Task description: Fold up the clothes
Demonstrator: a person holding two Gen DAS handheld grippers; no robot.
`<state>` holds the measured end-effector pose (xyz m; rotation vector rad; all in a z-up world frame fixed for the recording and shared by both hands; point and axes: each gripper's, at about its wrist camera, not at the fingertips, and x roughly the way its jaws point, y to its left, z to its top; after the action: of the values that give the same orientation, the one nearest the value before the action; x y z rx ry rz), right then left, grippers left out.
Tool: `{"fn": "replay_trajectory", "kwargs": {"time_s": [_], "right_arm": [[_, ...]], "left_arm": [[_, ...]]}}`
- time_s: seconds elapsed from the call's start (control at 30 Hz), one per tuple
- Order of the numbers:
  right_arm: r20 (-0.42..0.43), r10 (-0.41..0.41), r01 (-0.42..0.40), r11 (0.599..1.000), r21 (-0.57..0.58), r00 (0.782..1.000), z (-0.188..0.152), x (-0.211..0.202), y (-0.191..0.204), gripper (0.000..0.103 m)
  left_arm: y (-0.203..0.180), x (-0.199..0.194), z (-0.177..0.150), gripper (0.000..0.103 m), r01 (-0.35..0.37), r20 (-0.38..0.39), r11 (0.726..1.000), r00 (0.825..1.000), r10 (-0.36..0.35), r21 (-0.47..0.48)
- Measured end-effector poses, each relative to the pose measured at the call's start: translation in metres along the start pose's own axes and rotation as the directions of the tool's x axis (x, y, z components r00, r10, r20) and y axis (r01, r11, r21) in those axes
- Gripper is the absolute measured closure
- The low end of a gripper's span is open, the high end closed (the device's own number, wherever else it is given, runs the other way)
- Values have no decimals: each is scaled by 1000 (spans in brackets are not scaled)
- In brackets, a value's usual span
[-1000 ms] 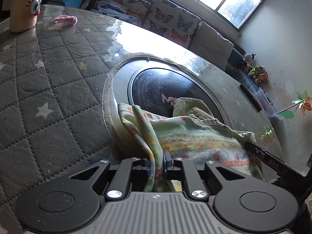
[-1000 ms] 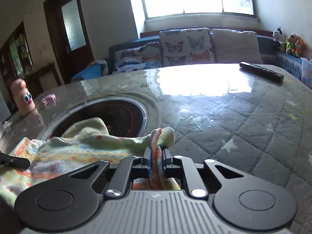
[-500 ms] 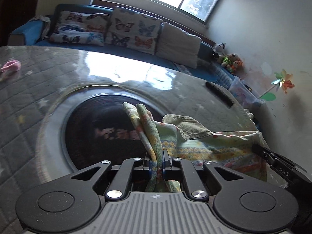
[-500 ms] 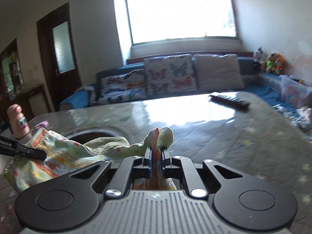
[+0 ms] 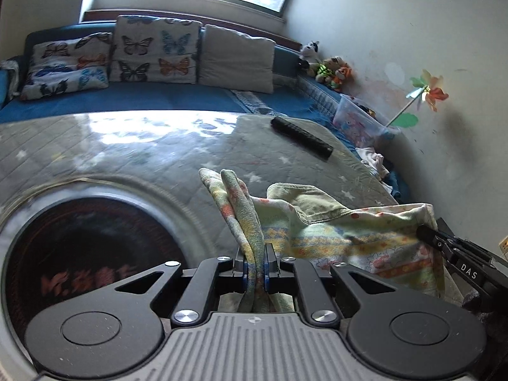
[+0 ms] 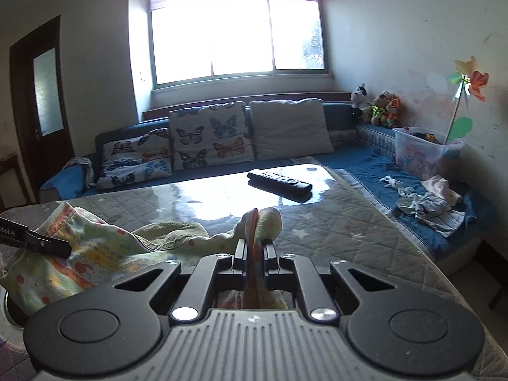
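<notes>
Two grippers share one small patterned garment (image 5: pixel 346 238) above the quilted worktop (image 5: pixel 158 162). Left gripper (image 5: pixel 255 262) has its jaws pinched tight on a bunched edge of the cloth, which rises in a fold ahead of them. Right gripper (image 6: pixel 255 255) has its jaws likewise clamped on another bunched edge, the fabric sagging across between the two. Beyond it a black remote (image 6: pixel 279 181) lies on the glossy worktop, near the blue sofa (image 6: pixel 365 158).
</notes>
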<state>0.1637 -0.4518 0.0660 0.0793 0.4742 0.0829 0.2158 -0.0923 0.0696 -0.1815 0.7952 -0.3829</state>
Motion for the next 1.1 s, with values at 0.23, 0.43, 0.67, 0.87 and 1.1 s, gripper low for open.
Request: {"fn": "replay_trajectory", "kwargs": {"time_s": [0.23, 0.43, 0.67, 0.87, 1.1], "right_arm": [[-23, -27, 28, 999, 31, 999, -8, 11, -20, 95], [-80, -73, 75, 997, 25, 994, -19, 26, -30, 86], [-97, -48, 50, 999, 16, 994, -17, 33, -24, 83], [-159, 59, -55, 998, 30, 986, -19, 63, -1, 83], [-212, 120, -114, 993, 39, 970, -19, 99, 17, 83]], "left_arm": [[-12, 33, 1, 92, -7, -56, 999, 998, 9, 40], [-7, 45, -7, 62, -98, -81, 993, 991, 103, 67], [-6, 44, 1, 58, -100, -23, 990, 994, 103, 102], [-21, 65, 2, 69, -16, -60, 990, 998, 25, 143], [-28, 96, 9, 78, 27, -91, 987, 996, -13, 158]]}}
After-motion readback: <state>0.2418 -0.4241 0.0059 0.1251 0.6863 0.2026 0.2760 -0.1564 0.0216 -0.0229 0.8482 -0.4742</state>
